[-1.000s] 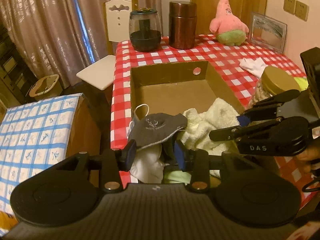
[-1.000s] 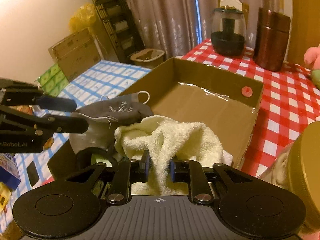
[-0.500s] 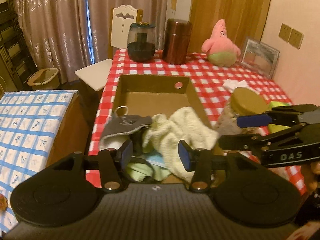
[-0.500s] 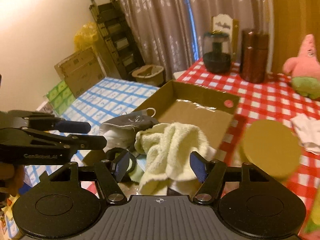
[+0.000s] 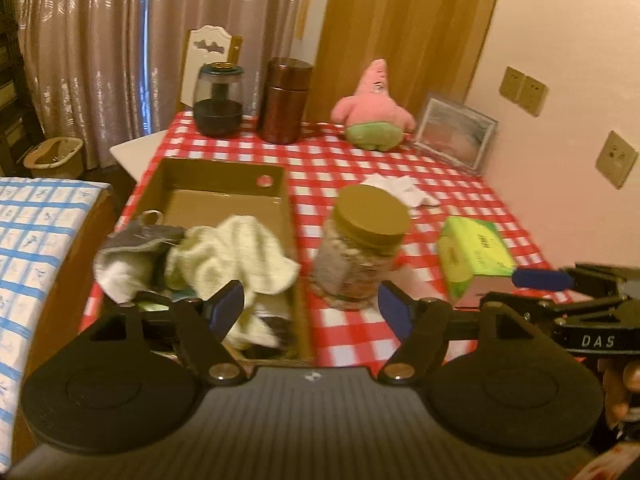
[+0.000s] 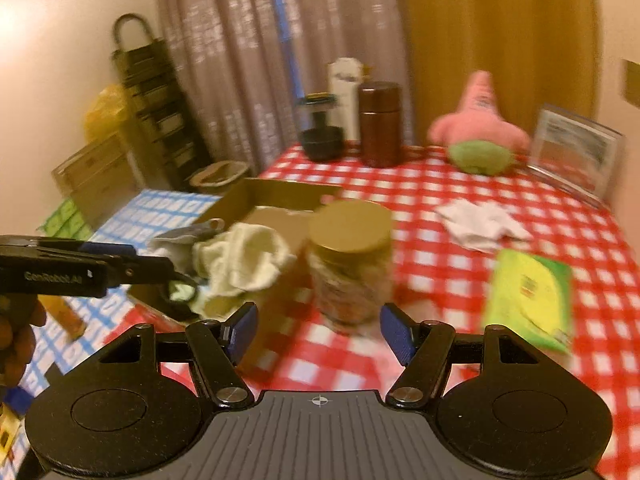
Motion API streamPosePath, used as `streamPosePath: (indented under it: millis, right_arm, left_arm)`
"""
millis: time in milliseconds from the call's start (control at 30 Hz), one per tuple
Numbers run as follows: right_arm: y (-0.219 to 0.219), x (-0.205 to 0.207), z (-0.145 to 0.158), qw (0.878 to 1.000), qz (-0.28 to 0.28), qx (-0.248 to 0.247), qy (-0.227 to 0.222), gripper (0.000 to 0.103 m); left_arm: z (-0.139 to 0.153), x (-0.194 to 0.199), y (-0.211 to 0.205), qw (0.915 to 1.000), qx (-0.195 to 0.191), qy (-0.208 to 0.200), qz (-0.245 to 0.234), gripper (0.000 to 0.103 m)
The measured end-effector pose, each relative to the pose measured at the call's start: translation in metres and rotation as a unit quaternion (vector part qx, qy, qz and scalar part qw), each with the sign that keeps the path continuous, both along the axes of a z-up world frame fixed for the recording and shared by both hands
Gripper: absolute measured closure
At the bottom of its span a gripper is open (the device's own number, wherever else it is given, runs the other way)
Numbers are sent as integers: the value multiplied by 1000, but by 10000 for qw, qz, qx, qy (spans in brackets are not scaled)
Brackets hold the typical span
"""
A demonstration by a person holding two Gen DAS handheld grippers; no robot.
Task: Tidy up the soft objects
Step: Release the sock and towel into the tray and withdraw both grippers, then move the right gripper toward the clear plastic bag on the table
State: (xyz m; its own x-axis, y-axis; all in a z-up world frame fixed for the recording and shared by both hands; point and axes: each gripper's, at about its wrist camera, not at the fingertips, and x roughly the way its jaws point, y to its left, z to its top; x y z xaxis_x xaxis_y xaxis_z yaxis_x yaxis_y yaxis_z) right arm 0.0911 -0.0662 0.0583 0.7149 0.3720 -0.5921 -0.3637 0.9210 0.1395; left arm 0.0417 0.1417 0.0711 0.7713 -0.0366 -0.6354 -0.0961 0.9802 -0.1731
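My left gripper [image 5: 311,307] is spreading its jaws with nothing between them; my right gripper [image 6: 319,329] stands wide and empty. The cream towel [image 5: 236,254] and grey mask [image 5: 140,237] lie heaped in the cardboard box [image 5: 224,178] at the table's [image 5: 344,328] left edge. A white cloth [image 6: 478,222] lies mid-table, the pink plush [image 5: 372,110] at the far edge.

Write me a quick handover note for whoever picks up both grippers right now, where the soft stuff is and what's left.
Left gripper: jaws opening, nothing between them.
Right gripper: open, holding nothing.
In the cardboard box: cream towel and grey mask, heaped at the near end; some cloth hangs over the near left rim.
On the checked tablecloth outside the box: white cloth, pink plush star.
Left, probably: box those two; the lidded jar stands in between.
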Motion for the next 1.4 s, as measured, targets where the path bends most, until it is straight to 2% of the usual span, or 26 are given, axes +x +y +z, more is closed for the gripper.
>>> streamPosePath:
  millis: [67,267,433,667,1033,1400]
  right_arm:
    - [-16,-12,-1,9998,-192,16,22,35]
    - [-54,-46,-6,9983,-576,-40,105,34]
    - [-71,-59,-9,9975,-688,12,160,34]
    - [-77,-61,-11,9970,-739,107,208,34]
    - [-76,-61,-14,9968,-758,75,250,33]
    - [-73,-52,-23,9966,-753,-55,320,33]
  left_arm:
    - [-1,-3,-15,10000,-58,-13,8,24]
    - [-10,-6,-54,9999,-25,77,-86,23]
    - [-17,-5,-73,9997,91,185,-128,22]
    - [-19,-5,-80,9994,211,259,-120,21]
    - [-29,-4,-85,9990,173,361,-182,21]
    - [-32,-4,-81,9995,248,49,-203,21]
